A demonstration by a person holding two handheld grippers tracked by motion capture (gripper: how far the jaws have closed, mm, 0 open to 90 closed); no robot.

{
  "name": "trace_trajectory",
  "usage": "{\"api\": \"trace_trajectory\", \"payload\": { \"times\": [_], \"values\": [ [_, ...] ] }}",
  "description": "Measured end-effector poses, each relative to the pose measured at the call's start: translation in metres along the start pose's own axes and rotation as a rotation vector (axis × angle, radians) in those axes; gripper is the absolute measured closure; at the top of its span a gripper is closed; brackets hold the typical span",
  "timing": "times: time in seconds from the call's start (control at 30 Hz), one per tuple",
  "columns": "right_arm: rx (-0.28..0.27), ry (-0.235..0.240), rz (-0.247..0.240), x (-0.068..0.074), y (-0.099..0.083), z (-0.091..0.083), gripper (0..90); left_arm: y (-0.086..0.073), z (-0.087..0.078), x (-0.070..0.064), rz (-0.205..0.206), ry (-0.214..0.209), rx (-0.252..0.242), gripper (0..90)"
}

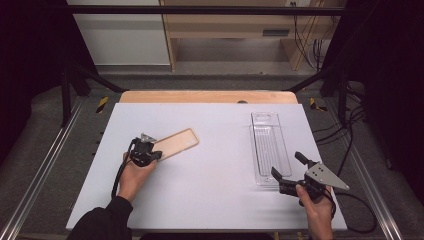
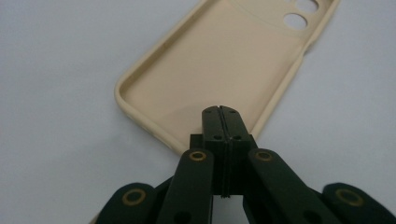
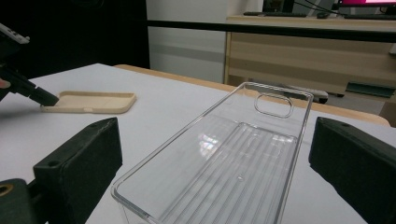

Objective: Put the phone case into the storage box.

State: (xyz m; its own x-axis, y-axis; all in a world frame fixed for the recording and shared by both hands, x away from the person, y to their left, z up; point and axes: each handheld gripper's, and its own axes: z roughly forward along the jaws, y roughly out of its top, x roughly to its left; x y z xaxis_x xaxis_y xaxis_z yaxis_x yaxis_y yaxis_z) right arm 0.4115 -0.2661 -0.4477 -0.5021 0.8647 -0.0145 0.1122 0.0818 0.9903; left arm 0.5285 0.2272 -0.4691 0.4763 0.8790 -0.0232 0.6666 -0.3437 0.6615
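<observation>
A beige phone case (image 1: pixel 177 142) (image 2: pixel 219 70) (image 3: pixel 88 101) lies hollow side up on the white table top (image 1: pixel 210 185), left of centre. My left gripper (image 1: pixel 156 155) (image 2: pixel 222 112) is shut, jaws pressed together, with the tips over the case's near end just inside its rim; nothing shows between the jaws. A clear plastic tray (image 1: pixel 270 145) (image 3: pixel 252 140), long and ribbed, lies empty at the right. My right gripper (image 1: pixel 286 165) (image 3: pixel 217 161) is open, one jaw on either side of the tray's near end, apart from its walls.
A wooden strip (image 1: pixel 207 96) borders the table's far edge. Metal rails (image 1: pixel 45 160) run along both sides below the table. Cables (image 1: pixel 350 145) trail at the right. A wooden shelf unit (image 1: pixel 235 25) stands beyond the table.
</observation>
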Motion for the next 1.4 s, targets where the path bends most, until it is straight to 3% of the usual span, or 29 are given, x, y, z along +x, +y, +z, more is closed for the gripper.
{"api": "trace_trajectory", "payload": {
  "times": [0.13, 0.37, 0.57, 0.6, 0.73, 1.03, 1.4],
  "values": [
    [0.003, -0.001, -0.002, 0.0, 0.0, 0.0, 2.8, -0.009, -0.008, -0.001, 0.013, -0.026, -0.002, 90.0],
    [0.009, -0.004, -0.01, 0.001, -0.001, 0.001, 2.8, -0.03, -0.023, -0.001, -0.008, -0.063, -0.014, 90.0],
    [0.011, -0.002, -0.013, 0.003, -0.001, 0.001, 2.8, -0.045, -0.038, -0.007, 0.033, -0.066, -0.001, 90.0],
    [0.008, -0.003, -0.016, 0.003, -0.001, 0.001, 2.7, -0.05, -0.043, -0.009, 0.061, -0.059, 0.008, 90.0],
    [0.015, -0.005, -0.012, 0.002, -0.002, 0.001, 2.7, -0.061, -0.054, -0.012, 0.094, -0.071, 0.018, 90.0],
    [0.015, -0.006, -0.015, 0.002, -0.003, 0.002, 2.7, -0.085, -0.076, -0.011, 0.116, -0.122, 0.033, 90.0],
    [0.018, -0.006, -0.014, 0.002, -0.003, 0.002, 2.6, -0.105, -0.095, -0.001, 0.122, -0.154, 0.046, 90.0]
  ]
}}
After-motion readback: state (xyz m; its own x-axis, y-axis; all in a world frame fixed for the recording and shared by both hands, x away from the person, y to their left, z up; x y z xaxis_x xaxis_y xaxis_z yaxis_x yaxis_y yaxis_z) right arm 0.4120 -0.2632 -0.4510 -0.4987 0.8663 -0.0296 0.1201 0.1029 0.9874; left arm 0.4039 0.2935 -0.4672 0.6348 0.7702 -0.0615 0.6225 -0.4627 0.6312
